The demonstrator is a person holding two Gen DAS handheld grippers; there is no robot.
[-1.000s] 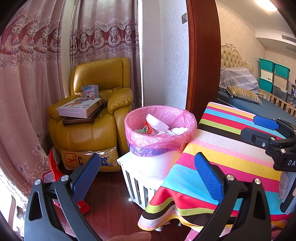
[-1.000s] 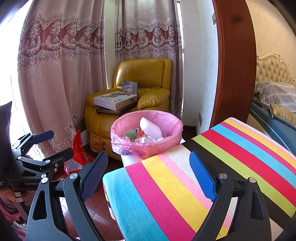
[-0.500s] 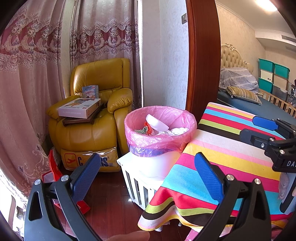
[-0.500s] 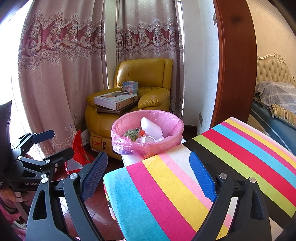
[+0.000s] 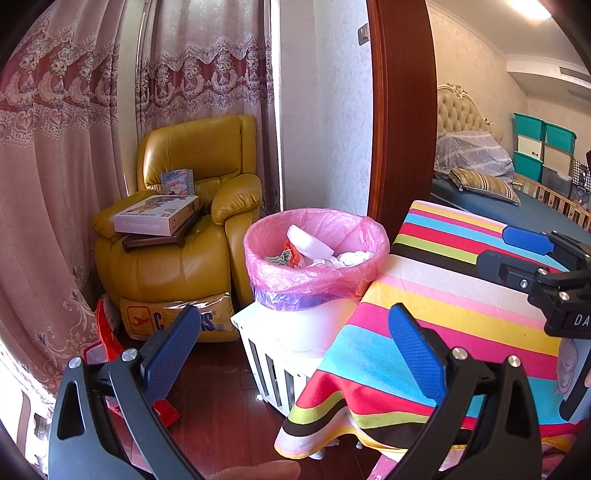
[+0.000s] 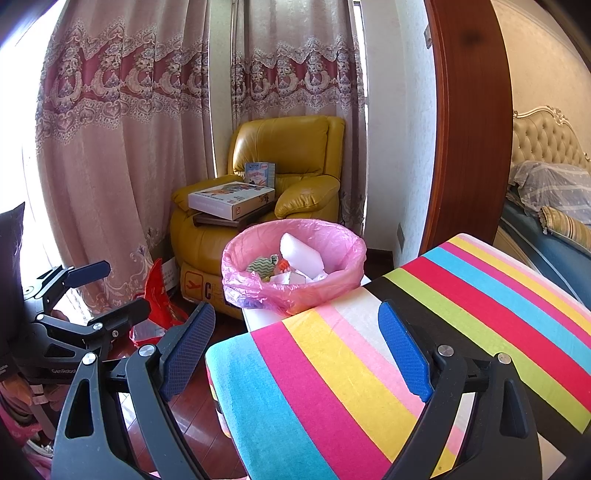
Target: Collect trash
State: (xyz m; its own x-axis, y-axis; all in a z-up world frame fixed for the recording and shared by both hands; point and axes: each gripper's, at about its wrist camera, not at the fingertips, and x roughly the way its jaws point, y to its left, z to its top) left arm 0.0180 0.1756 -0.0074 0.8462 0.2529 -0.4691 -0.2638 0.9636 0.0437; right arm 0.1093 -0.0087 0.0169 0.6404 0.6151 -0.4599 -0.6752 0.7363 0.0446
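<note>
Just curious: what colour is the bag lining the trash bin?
Pink, a thin see-through plastic bag; clearest in the right wrist view.

Pink-lined bin (image 5: pixel 314 254) upright, trash (image 5: pixel 317 253) inside.

Home bedroom, bed (image 5: pixel 491 173), armchair (image 5: pixel 192 236), curtains (image 5: pixel 74 147)

Lighting: bright daylight through the curtains (image 6: pixel 122 147), blown out to white at the left edge of the right wrist view. Ceiling lamp (image 5: pixel 528 5) glares at upper right of the left wrist view. Glossy highlights on the wooden floor (image 5: pixel 229 413). Focus: sharp throughout. Distortion: strong fisheye bowing, dark vignette in corners.
</note>
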